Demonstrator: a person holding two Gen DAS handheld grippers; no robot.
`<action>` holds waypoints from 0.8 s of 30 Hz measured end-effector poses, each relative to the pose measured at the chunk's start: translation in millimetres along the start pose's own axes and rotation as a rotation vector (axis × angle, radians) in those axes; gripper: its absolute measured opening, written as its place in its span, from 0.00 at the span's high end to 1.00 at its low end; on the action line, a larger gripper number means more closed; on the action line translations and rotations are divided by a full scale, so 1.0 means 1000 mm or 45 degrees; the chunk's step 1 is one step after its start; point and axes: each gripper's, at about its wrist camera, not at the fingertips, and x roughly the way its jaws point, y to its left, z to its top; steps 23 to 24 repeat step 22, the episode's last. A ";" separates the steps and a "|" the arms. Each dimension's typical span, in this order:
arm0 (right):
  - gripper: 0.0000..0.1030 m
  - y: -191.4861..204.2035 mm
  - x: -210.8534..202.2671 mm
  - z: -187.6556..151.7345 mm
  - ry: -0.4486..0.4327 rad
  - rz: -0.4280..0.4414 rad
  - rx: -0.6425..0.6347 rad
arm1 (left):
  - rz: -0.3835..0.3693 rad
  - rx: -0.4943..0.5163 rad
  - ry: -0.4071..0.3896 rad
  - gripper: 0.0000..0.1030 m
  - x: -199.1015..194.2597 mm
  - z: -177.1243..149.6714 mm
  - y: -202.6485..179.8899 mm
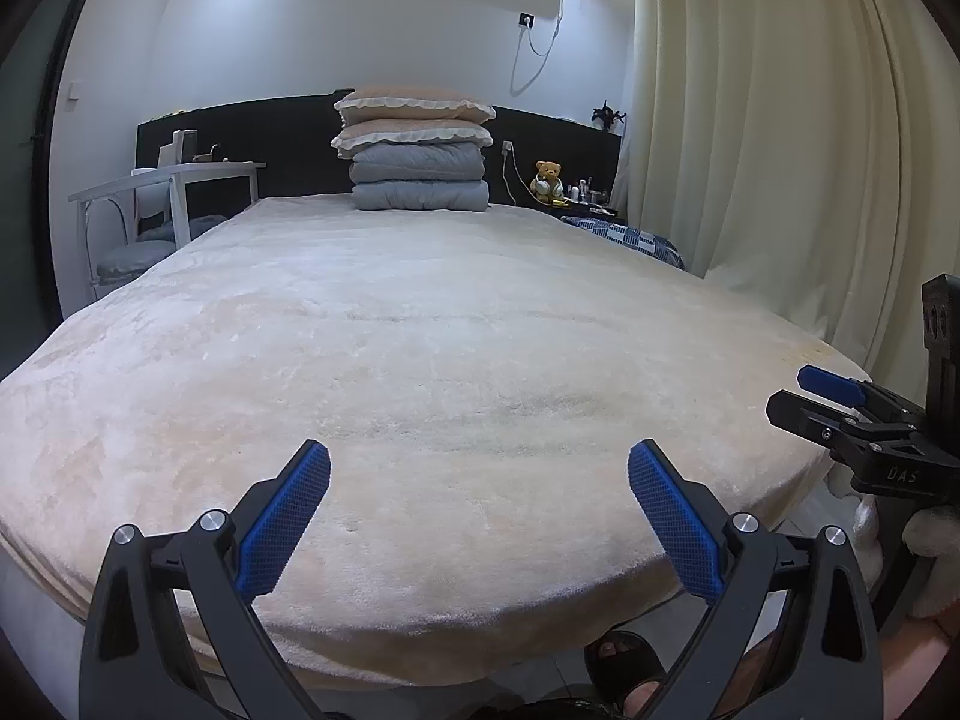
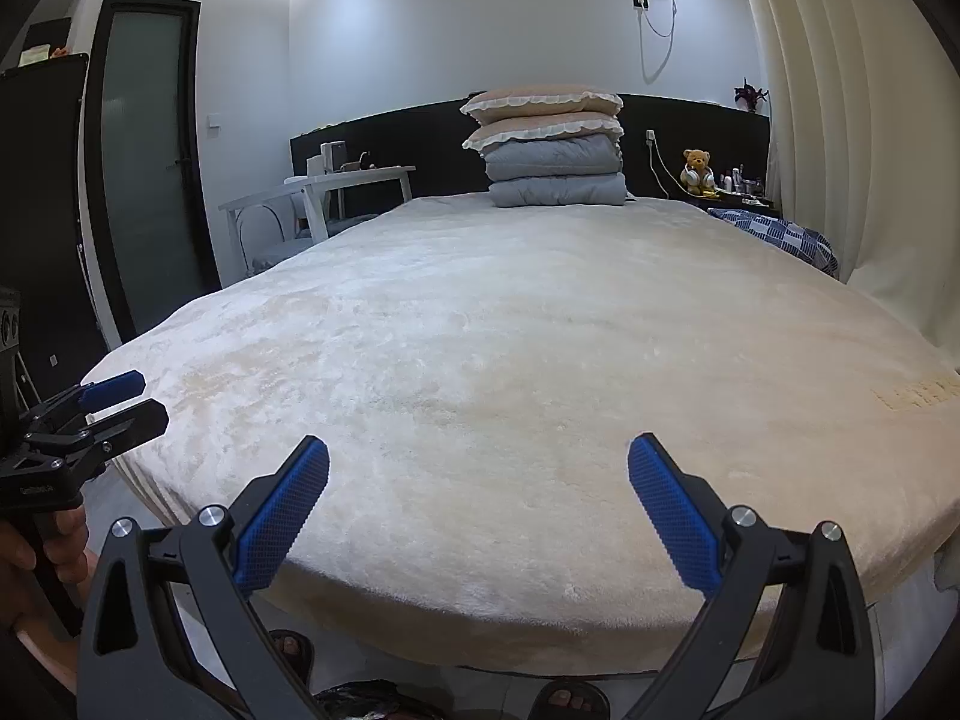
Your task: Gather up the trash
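My left gripper (image 1: 479, 468) is open and empty, held over the foot end of a bed with a cream plush blanket (image 1: 420, 330). My right gripper (image 2: 479, 465) is open and empty too, beside it over the same end of the blanket (image 2: 510, 330). The right gripper also shows at the right edge of the left wrist view (image 1: 804, 396); the left gripper shows at the left edge of the right wrist view (image 2: 129, 399). No trash shows on the bed. A dark crinkled thing (image 2: 366, 699) lies on the floor below, partly hidden.
Stacked pillows and folded grey quilts (image 1: 417, 147) sit at the headboard. A white desk and chair (image 1: 174, 192) stand left, a nightstand with a teddy bear (image 1: 549, 180) right. Curtains (image 1: 780, 150) hang right. A dark door (image 2: 144, 150) is at left. My sandalled feet (image 1: 624, 660) stand below.
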 end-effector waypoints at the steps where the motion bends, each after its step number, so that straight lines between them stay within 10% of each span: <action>1: 0.04 0.000 0.000 0.000 0.000 -0.001 0.001 | 0.001 0.001 0.001 0.06 0.000 0.000 0.000; 24: 0.04 -0.003 0.000 -0.001 0.008 -0.010 0.007 | 0.009 -0.008 0.007 0.06 0.003 0.000 0.000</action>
